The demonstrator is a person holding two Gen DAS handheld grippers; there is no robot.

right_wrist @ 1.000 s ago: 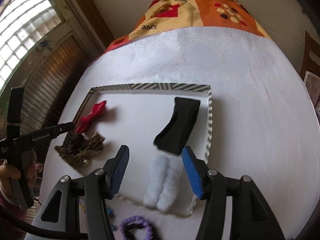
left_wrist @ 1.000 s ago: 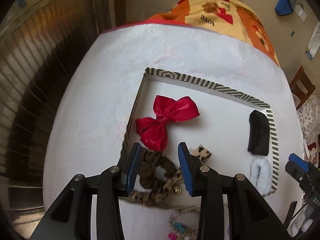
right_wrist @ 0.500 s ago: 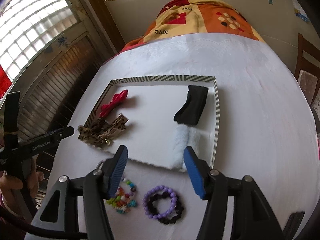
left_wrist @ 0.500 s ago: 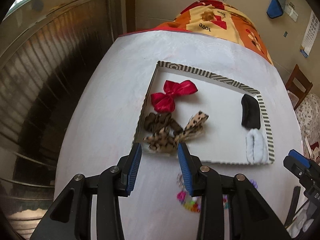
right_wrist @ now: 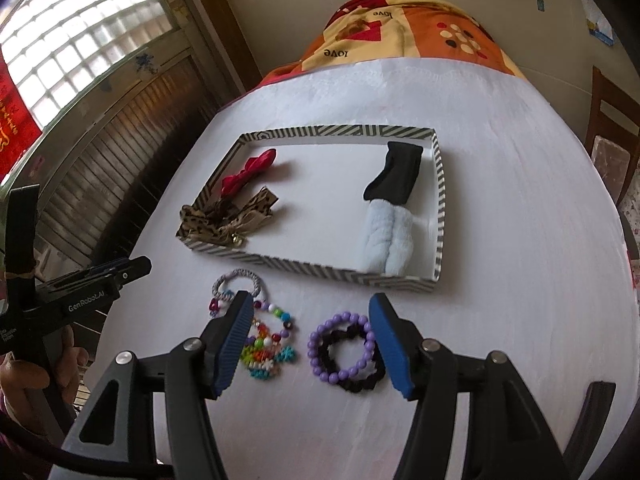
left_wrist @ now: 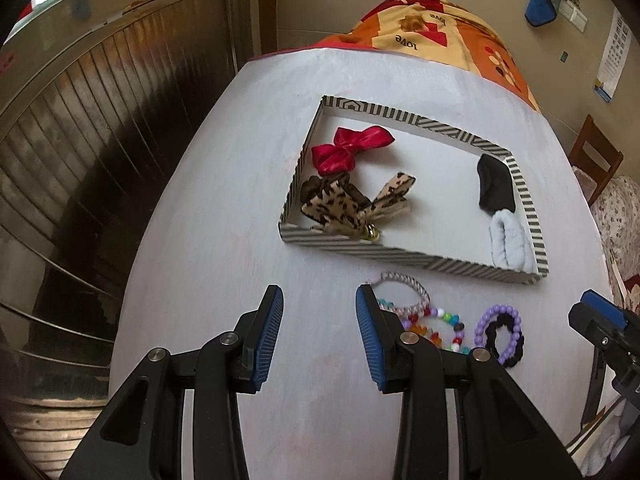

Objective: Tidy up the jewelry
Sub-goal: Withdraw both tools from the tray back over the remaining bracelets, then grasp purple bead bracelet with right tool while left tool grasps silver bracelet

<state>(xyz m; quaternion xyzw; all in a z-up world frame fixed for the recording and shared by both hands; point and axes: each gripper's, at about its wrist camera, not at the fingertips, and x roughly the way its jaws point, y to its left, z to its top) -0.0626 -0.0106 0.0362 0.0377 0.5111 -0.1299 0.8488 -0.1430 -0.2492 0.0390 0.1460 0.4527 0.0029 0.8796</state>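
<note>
Both the left gripper [left_wrist: 319,332] and right gripper [right_wrist: 310,344] hang released and empty above bracelets [right_wrist: 344,352] lying beside the tray [right_wrist: 316,266].

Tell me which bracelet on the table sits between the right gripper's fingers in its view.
The purple bead bracelet, lying with a black scrunchie. The multicoloured bead bracelet and the braided one lie further left, by the left finger of the right gripper.
</note>
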